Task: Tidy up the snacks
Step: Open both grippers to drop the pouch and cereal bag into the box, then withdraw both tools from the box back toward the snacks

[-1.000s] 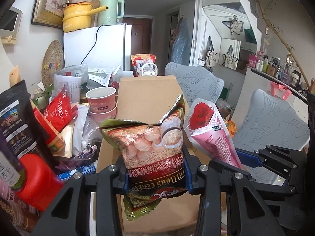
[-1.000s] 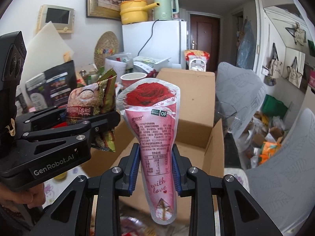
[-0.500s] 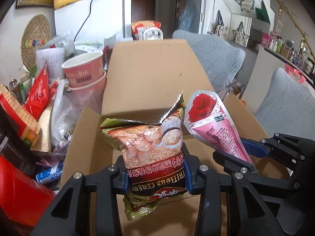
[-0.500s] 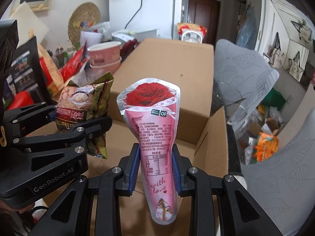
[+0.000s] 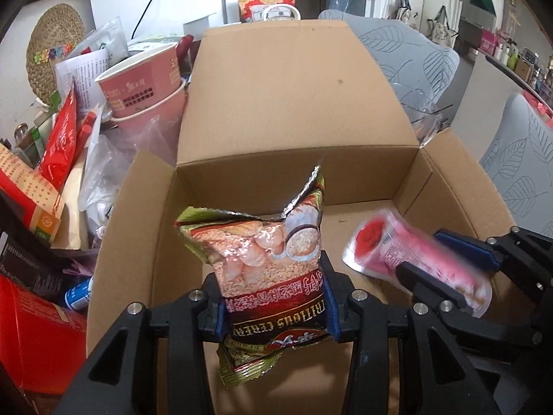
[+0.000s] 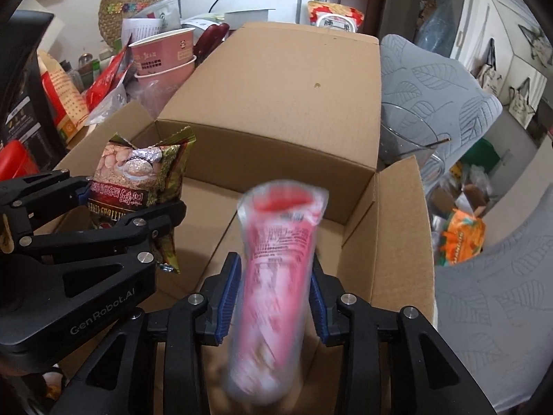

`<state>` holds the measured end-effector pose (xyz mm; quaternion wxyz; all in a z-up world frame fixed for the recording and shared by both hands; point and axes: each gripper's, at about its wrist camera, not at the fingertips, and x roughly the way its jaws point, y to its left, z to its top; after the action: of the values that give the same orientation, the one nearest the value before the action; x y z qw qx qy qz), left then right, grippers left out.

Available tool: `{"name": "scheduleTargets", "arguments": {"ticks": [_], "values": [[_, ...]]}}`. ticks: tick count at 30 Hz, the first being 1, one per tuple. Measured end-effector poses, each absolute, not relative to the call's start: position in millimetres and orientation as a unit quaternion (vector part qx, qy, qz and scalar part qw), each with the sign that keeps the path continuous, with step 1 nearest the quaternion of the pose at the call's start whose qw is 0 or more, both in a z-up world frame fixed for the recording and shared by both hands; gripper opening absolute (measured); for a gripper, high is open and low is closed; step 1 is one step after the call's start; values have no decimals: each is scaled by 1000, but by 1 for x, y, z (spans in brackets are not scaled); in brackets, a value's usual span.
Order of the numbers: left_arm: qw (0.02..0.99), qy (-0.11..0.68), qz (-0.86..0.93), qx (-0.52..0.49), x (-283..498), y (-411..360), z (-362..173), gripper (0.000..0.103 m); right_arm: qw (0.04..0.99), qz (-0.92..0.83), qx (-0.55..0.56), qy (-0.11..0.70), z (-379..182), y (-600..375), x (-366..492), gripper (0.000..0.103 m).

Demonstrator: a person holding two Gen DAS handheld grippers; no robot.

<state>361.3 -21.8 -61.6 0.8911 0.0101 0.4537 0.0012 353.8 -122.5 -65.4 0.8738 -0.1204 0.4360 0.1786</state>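
Snack packs: both sit over the open cardboard box [image 5: 297, 103]. Cereal bag [image 5: 273, 269] is upright in the left claw [image 5: 273, 307], blue pads pressing both sides, so clenched on it; jaws have just eased a little wider. Pink rose pouch [image 6: 276, 269] is motion-blurred between the right claw's [image 6: 273, 297] pads, jaws have just been opening, gaps show either side: released, pouch looks to be slipping down into the box. From the left wrist view the pouch [image 5: 411, 256] sits at 3 o'clock of the cereal bag. Box floor looks bare. To do it well: keep both claws inside the box walls, let the pouch drop clear at the right side, then lower the cereal bag near the floor at the left before opening fully, so the two don't stack crooked or catch a flap.
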Motion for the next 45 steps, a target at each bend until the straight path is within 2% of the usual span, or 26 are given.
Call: {"name": "scheduleTargets", "arguments": {"ticks": [1, 6, 7, 24, 34, 45], "values": [[890, 455, 8, 10, 361, -20, -62, 45, 874, 177, -119, 436, -64, -123, 353, 40], [898, 438, 30, 21, 353, -15, -52, 64, 879, 171, -118, 429, -55, -124, 349, 47], [902, 430, 34, 24, 350, -15, -46, 65, 880, 170, -118, 427, -53, -125, 348, 47], [931, 363, 25, 20, 299, -13, 36, 65, 912, 162, -109, 360, 23, -131, 300, 47], [952, 306, 12, 21, 231, -12, 89, 65, 932, 163, -102, 307, 73, -135, 242, 47], [965, 261, 1, 24, 156, -12, 120, 65, 946, 172, -106, 255, 108, -141, 170, 47]]}}
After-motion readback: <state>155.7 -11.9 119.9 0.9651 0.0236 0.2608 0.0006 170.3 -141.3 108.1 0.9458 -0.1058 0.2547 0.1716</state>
